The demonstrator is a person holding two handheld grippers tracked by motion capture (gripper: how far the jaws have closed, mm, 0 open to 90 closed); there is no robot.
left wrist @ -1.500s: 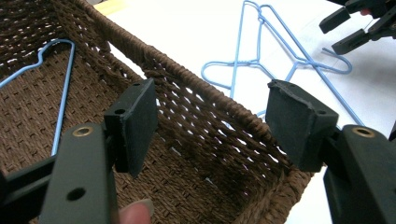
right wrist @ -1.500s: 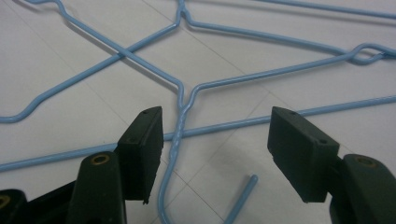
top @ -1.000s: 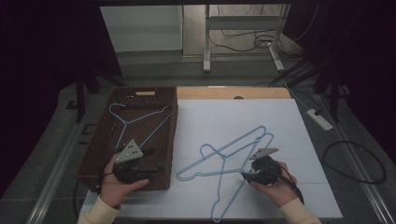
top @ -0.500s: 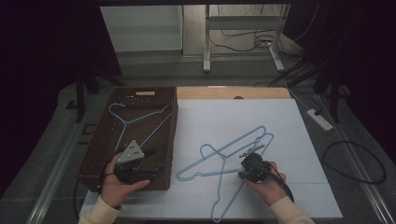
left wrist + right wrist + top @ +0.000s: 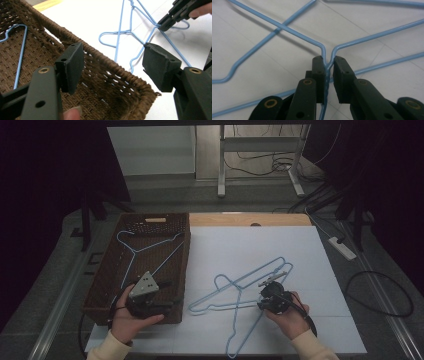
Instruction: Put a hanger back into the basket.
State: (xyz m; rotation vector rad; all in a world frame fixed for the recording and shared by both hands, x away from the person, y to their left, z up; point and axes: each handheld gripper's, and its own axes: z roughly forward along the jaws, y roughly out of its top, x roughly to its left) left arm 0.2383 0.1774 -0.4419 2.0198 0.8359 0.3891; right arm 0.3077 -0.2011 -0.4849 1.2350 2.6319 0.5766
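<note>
Two light-blue wire hangers (image 5: 235, 285) lie crossed on the white tabletop. My right gripper (image 5: 262, 304) rests low over one hanger's twisted neck (image 5: 327, 75). In the right gripper view its jaws (image 5: 328, 61) straddle that neck; they have just been closing, one pad lies against the wire and a thin gap stays at the other. A third blue hanger (image 5: 131, 251) lies inside the brown wicker basket (image 5: 186, 255). My left gripper (image 5: 170, 295) hovers open over the basket's near right corner, nothing between its pads (image 5: 72, 65). The left gripper view also catches the right gripper (image 5: 161, 25) at the neck.
The basket rim (image 5: 100, 57) runs just under my left jaws. A white sheet (image 5: 260, 245) covers the table right of the basket. A power strip (image 5: 341, 247) and cables (image 5: 380, 295) lie on the floor to the right, table legs (image 5: 220, 165) behind.
The right hand has edged left and turned down onto the hanger neck, and its jaws have narrowed around the wire. The left hand and basket are unchanged.
</note>
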